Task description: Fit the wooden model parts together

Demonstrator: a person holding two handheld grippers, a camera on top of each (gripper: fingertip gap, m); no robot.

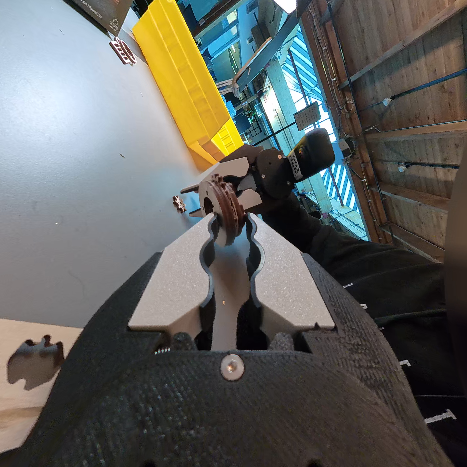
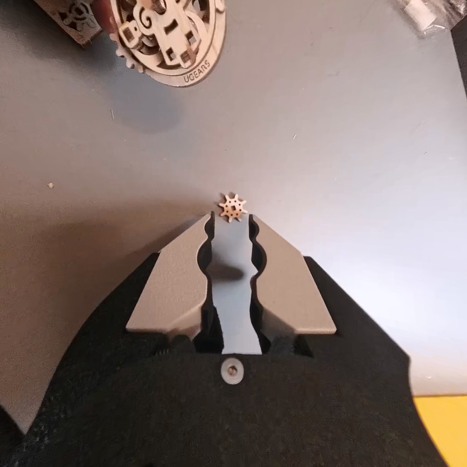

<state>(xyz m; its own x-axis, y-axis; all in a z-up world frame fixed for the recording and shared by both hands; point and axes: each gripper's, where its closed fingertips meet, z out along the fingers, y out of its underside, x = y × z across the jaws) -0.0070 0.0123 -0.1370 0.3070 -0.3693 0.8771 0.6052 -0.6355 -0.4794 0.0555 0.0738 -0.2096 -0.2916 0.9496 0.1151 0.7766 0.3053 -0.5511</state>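
My left gripper [image 1: 231, 216] is shut on a round wooden gear assembly [image 1: 222, 209], a stack of discs and toothed wheels, and holds it above the grey table [image 1: 63, 151]. The assembly also shows at the top of the right wrist view [image 2: 166, 38], casting a shadow on the table below it. A small pale wooden gear [image 2: 232, 208] lies flat on the table just beyond my right gripper's [image 2: 231, 216] tips. The right gripper is open and empty. In the left wrist view the right gripper [image 1: 188, 202] is low over the table, with the small gear [image 1: 179, 203] at its tips.
Yellow bins [image 1: 184, 75] stand along the table's far edge. A small brown slotted part [image 1: 123, 50] and a dark box [image 1: 101, 15] lie beyond. A plywood sheet with cut-outs [image 1: 25, 366] is close by. A plastic bag [image 2: 424, 15] lies at the top right. One gripper's finger ends stand about 12 cm off the other's.
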